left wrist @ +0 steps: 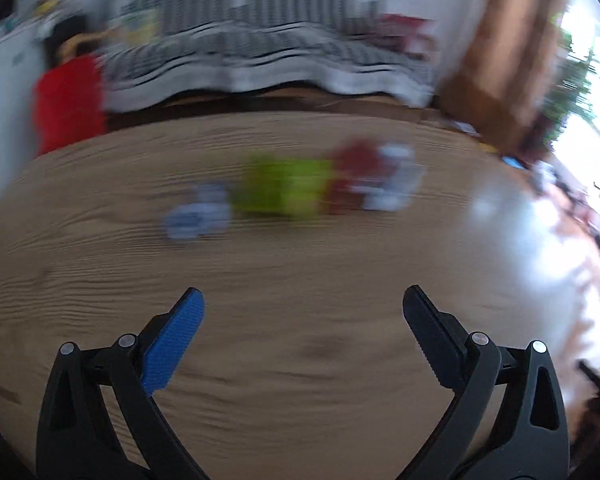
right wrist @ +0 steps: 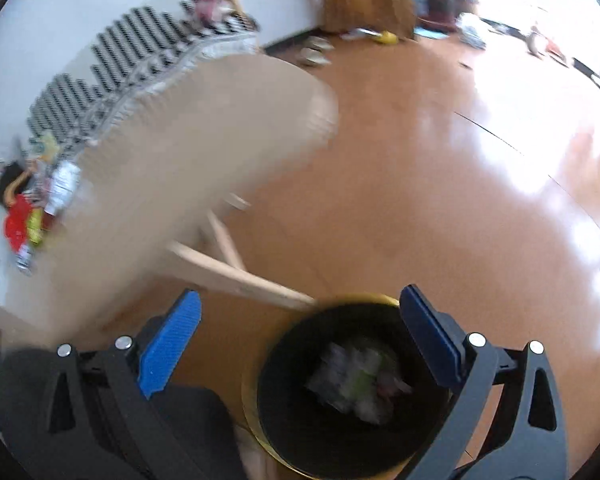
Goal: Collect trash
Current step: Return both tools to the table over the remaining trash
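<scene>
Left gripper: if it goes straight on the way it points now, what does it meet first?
Probably the green wrapper in the row of litter on the wooden table. The open left gripper has only bare tabletop before that; blur makes depth uncertain.

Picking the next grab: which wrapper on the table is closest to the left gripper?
The blue-and-white wrapper, leftmost in the row; the green and red-white ones lie farther back.

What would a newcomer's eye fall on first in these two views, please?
In the left wrist view, a blurred row of bright wrappers, lime-green beside red and white, lies mid-table ahead of the open left tool. In the right wrist view, a black bin holding crumpled trash stands on the floor below the open right tool.
</scene>
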A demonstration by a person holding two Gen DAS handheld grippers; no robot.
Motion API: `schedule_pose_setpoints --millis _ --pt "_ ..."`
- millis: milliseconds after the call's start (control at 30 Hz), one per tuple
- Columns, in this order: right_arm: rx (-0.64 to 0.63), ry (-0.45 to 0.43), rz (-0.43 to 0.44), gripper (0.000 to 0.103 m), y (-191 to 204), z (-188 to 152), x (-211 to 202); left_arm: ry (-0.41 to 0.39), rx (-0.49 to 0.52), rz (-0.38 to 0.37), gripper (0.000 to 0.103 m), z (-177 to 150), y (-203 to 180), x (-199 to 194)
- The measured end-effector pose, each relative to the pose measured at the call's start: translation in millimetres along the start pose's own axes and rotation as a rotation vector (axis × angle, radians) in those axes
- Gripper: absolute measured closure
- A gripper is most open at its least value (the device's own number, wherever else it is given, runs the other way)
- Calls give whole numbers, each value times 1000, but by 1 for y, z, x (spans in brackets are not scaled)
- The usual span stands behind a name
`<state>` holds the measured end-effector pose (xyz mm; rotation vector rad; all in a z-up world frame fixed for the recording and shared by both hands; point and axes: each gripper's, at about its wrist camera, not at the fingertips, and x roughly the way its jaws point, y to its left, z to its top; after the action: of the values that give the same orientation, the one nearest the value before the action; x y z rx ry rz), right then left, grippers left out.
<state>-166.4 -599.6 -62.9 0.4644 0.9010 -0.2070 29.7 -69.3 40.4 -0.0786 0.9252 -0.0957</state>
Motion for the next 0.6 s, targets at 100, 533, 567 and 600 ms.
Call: schedule_pose_setpoints --millis 100,533,567,600 --pt "-73 -9 94 7 57 38 13 33 -49 50 6 21 45 28" --pt "-514 124 251 7 376 100 153 115 7 74 6 46 72 106" --pt "-551 144 244 7 399 98 169 112 20 78 6 48 70 109" --pt "-570 154 243 7 413 96 180 108 32 83 6 49 68 111"
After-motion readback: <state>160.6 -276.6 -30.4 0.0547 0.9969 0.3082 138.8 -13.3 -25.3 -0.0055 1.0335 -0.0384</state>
